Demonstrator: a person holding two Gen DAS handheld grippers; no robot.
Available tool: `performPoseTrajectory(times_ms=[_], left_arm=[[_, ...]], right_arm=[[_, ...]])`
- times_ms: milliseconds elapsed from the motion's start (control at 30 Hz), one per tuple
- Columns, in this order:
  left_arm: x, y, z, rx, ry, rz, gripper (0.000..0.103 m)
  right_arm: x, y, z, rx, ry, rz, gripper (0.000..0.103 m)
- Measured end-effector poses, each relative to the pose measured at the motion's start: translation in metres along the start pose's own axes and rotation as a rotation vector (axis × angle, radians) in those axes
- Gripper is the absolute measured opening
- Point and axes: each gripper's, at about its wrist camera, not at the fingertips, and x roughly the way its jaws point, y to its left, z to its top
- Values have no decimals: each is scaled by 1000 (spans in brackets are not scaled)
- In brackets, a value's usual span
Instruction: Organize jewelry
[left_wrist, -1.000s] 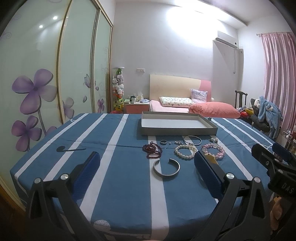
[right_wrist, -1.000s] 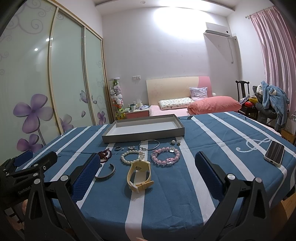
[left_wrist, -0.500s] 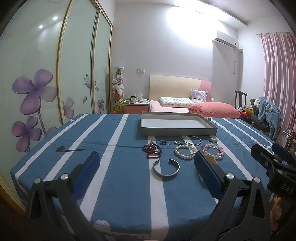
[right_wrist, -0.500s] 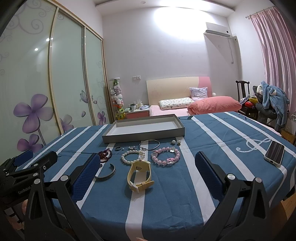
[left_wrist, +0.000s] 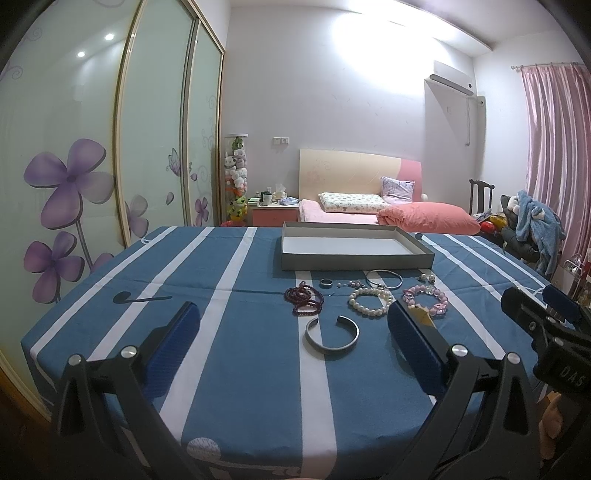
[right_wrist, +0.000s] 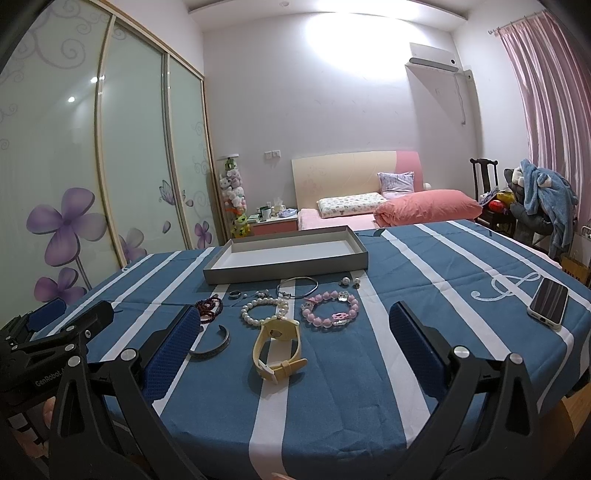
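Jewelry lies on a blue striped tablecloth in front of an empty grey tray (left_wrist: 356, 261) (right_wrist: 284, 273). There is a silver cuff (left_wrist: 331, 334) (right_wrist: 211, 341), dark red beads (left_wrist: 303, 297) (right_wrist: 209, 308), a pearl bracelet (left_wrist: 370, 301) (right_wrist: 264, 311), a pink bead bracelet (left_wrist: 425, 300) (right_wrist: 329, 308), a thin bangle (left_wrist: 384, 278) (right_wrist: 297, 287), a small ring (left_wrist: 326, 283) (right_wrist: 235, 294) and a cream watch (right_wrist: 277, 348). My left gripper (left_wrist: 293, 334) is open above the near table, close to the cuff. My right gripper (right_wrist: 295, 334) is open, with the watch between its fingers' lines.
A phone (right_wrist: 549, 302) lies at the table's right edge. Small earrings (right_wrist: 350, 282) sit near the tray. Each gripper shows at the side of the other's view. A bed, a chair with clothes and sliding wardrobe doors stand behind the table.
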Motion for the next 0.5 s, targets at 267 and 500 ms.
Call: performPoseTrajectory(times_ms=[267,500], left_arm=[[0,0,0,0,-1,-1,99],[0,-1,0,1,0,1,99]], right_arm=[[1,-1,1,0,0,0,101],[1,-1,1,0,1,0,101]])
